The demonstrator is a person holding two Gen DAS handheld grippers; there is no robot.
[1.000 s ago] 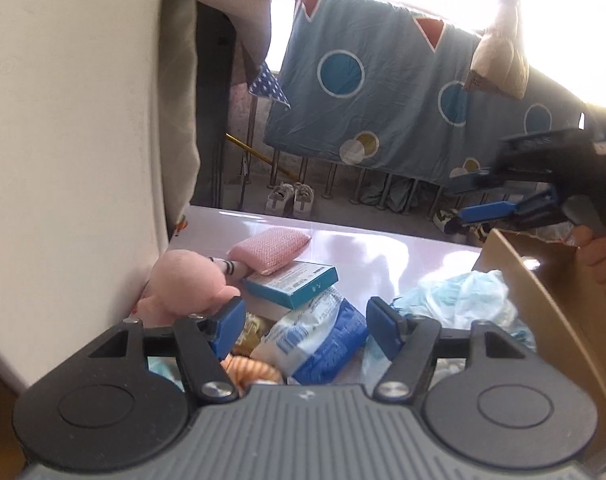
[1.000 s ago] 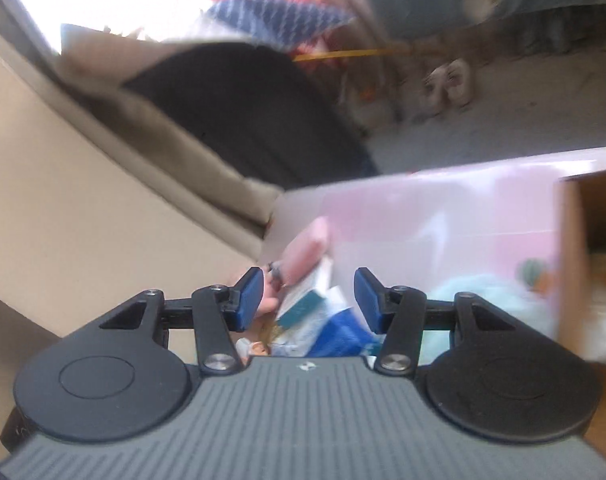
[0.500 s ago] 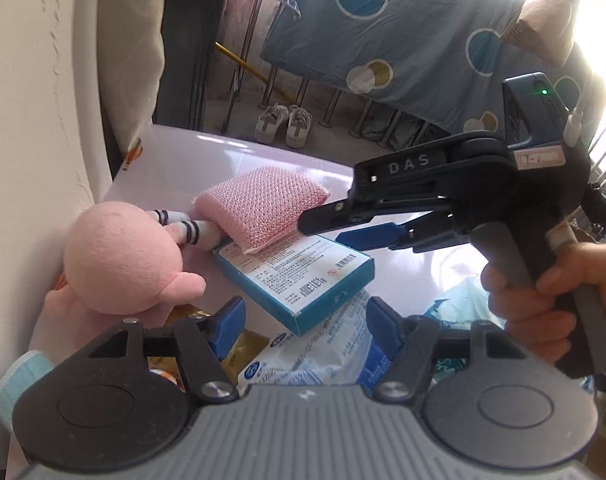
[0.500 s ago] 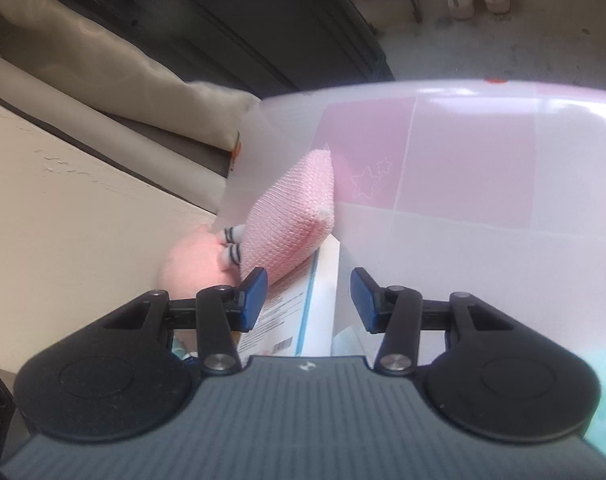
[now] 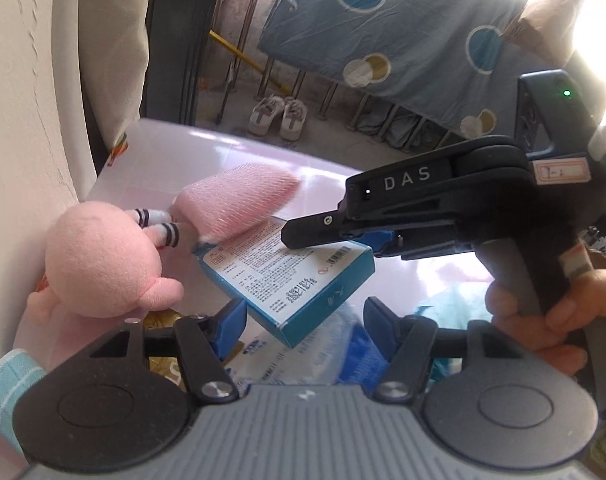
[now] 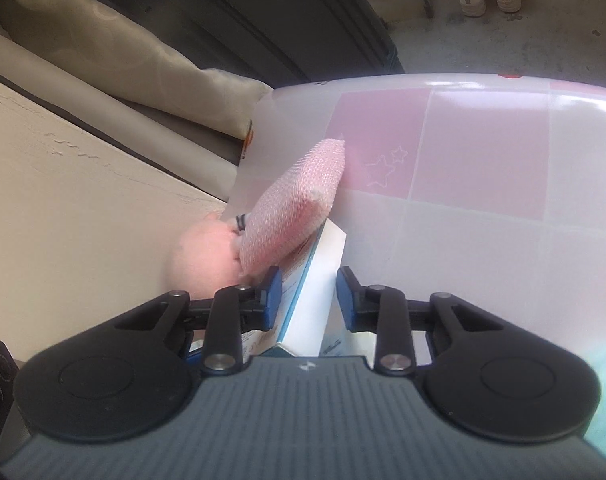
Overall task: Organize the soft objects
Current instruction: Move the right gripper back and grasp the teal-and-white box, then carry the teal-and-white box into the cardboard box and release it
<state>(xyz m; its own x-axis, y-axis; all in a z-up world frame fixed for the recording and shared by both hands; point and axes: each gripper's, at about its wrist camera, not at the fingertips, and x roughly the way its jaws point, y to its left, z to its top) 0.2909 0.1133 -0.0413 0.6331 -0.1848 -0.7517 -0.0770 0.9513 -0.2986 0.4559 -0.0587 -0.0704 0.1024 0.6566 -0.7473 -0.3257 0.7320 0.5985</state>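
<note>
A pink mesh sponge leans on the far end of a blue and white box, next to a pink plush toy by the wall. My right gripper is closing on the box, with both pads against its sides; the sponge and plush lie just beyond. From the left wrist view the right gripper comes in from the right, held by a hand. My left gripper hovers open near the box's front corner, its jaws narrowing slightly and gripping nothing.
A blue and white wipes pack lies under the box, with teal fabric to its right. The pink checked tabletop stretches away behind. A cream wall borders the left. Shoes and a hanging blue quilt are beyond the table.
Both grippers dropped toward the pile at the table's left. The right gripper moved in over the box and its jaws closed onto it. The left jaws narrowed a little.
</note>
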